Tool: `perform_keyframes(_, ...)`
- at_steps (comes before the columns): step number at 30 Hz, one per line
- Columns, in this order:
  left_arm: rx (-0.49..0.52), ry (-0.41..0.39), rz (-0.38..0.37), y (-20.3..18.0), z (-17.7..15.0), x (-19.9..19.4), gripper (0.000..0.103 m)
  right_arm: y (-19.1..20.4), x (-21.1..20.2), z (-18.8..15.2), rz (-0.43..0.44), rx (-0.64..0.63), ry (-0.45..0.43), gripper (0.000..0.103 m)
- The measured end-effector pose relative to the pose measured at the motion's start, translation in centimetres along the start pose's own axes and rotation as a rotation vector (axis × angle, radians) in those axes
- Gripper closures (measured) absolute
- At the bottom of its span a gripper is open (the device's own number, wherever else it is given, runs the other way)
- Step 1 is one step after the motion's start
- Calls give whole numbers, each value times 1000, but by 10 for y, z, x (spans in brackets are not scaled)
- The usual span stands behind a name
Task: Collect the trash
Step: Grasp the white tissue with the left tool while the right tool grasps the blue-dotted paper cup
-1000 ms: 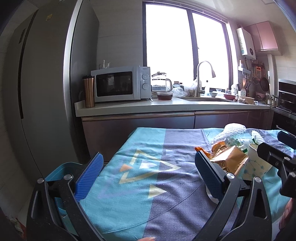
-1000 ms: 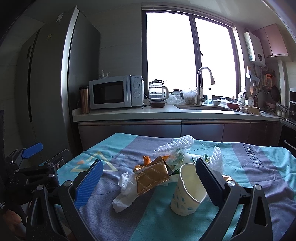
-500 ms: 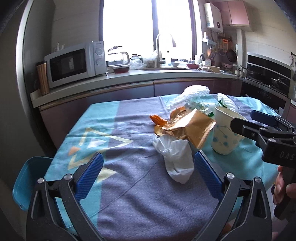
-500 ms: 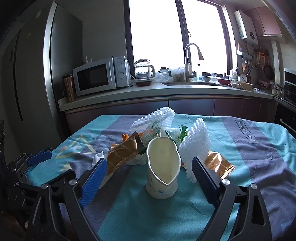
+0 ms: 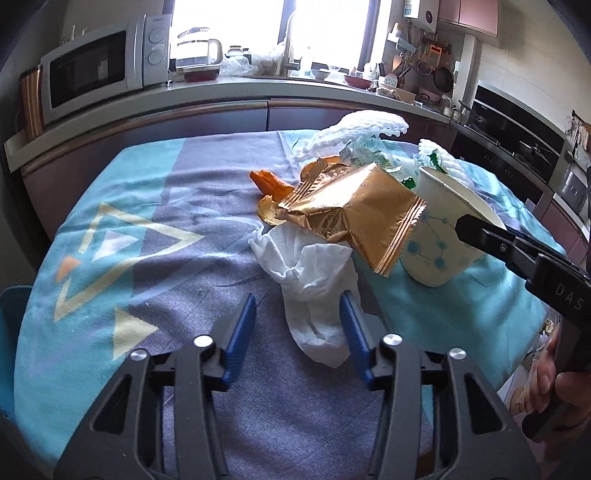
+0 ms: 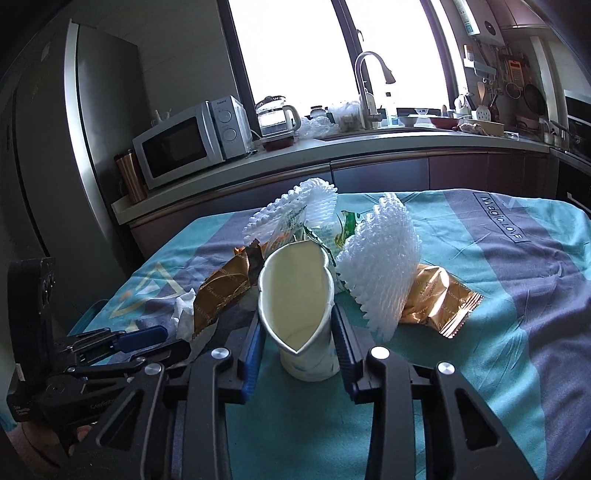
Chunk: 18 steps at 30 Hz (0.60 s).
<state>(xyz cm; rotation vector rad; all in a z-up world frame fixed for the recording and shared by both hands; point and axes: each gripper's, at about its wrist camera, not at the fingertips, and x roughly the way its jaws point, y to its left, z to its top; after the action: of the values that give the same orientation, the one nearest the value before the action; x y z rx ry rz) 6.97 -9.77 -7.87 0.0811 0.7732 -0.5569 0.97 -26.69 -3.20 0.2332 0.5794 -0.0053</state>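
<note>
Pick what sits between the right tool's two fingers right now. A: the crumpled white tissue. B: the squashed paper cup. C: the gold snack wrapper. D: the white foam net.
B: in the right wrist view the right tool has the squashed paper cup standing between its blue fingers.

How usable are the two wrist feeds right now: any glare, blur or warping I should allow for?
Left wrist view: the window is blown out white, the gold wrapper glints, the counter edge bows from the fisheye, and the tissue is sharp. Right wrist view: the window is overexposed, the fridge side is dim and the corners are vignetted black, but the paper cup is crisp.
</note>
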Motion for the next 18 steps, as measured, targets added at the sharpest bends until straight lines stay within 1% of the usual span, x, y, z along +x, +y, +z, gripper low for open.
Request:
perform_keyframes(1,-11,8,-11,2,0,2,71,0,-1,0,0,4,-4,69)
perform_keyframes(2,-20,14,-23,4,-1,3,81,-1,-2,0,2,8,-8,70)
perform_keyframes(4,-27,15,-29,7,-2,1,94,-3,-5,1,9,15,-18,71)
perform_keyframes(8,-25,-1,-35,9,-1,-7,102,-1,-12,3,36,11,-32,72)
perform_keyframes(12,-15,-24,-47,11,-2,-20,102,4,-21,4,56,-4,-41,72)
perform_keyframes(13,-13,-24,-45,11,-1,-21,101,4,-23,4,60,-6,-43,72)
perform_keyframes(15,-23,-21,-46,14,1,-21,78,5,-26,4,73,-5,-46,72)
perform_keyframes(16,-26,-30,-44,14,2,-22,59,6,-28,4,75,-6,-50,73)
perform_keyframes(17,-21,-46,-37,14,4,-23,51,8,-29,4,77,-10,-51,73)
perform_keyframes(18,-11,-51,-36,13,5,-22,50,8,-30,4,79,-12,-52,73)
